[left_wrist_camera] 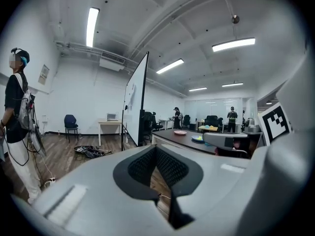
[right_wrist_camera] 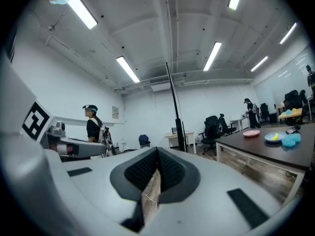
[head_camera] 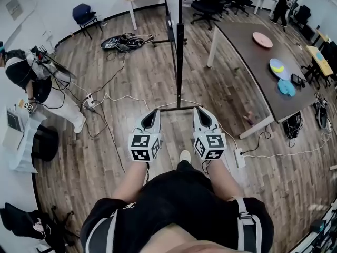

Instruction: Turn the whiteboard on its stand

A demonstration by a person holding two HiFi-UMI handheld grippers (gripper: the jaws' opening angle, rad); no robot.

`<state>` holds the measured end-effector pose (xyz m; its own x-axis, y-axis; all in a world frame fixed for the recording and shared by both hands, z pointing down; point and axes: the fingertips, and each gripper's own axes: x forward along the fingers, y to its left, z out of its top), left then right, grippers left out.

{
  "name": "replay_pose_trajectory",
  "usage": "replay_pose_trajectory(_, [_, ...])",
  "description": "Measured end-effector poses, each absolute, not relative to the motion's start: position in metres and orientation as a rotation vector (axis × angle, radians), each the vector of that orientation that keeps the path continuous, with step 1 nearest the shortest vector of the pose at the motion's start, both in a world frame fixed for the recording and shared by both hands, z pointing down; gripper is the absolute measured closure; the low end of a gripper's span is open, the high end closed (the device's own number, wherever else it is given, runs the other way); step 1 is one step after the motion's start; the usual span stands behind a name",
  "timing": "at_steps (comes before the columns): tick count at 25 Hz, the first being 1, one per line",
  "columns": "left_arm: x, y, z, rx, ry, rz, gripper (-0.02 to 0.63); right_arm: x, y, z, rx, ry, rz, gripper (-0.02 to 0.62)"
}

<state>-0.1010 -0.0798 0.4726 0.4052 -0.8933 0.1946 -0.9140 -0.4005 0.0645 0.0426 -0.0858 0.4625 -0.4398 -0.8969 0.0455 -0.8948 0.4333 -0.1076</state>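
"Where was the whiteboard (left_wrist_camera: 136, 107)?"

"It stood on the floor (head_camera: 105, 157) straight ahead of the person, upright and edge-on to them. It sat on its stand (head_camera: 179, 73), whose foot lay just beyond the gripper tips. Neither gripper touched it."

"And the grippers?"

"The left gripper (head_camera: 152, 114) had its jaws pressed together on nothing. The right gripper (head_camera: 200, 113) was the same, pads meeting and empty. They hung side by side, one on each side of the post."

"What did the step call for?"

"Probably a reach first. Closed jaws could not take the board's edge, so they likely had to spread, or else push flat against the frame. A hold on the near edge, away from the post, would have given the most leverage. One gripper could have pushed while the other steadied. How the board pivoted could not be told."

"Any risks?"

"The table (head_camera: 247, 57) stood near on the right, and a heap of cables (head_camera: 125, 41) lay on the floor to the left, by the stand's far end. A wide swing might have caught either. A slow turn with the foot kept flat looked wise."
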Motion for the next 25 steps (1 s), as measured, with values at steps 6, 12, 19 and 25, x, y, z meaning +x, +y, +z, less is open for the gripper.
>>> replay_pose_trajectory(6, [-0.079, -0.140, 0.479, 2.487, -1.586, 0.234, 0.597, 0.066, -0.148, 0.472, -1.685, 2.641, -0.241, 0.588])
replay_pose_trajectory(12, [-0.061, -0.200, 0.483, 2.473, -1.582, 0.260, 0.597, 0.082, -0.208, 0.483, -1.681, 2.663, -0.278, 0.588])
replay_pose_trajectory(19, [-0.050, -0.248, 0.483, 2.444, -1.603, 0.246, 0.597, 0.085, -0.265, 0.491, -1.632, 2.737, -0.279, 0.588])
replay_pose_trajectory(25, [-0.069, -0.272, 0.494, 2.419, -1.590, 0.257, 0.597, 0.066, -0.297, 0.503, -1.647, 2.754, -0.314, 0.588])
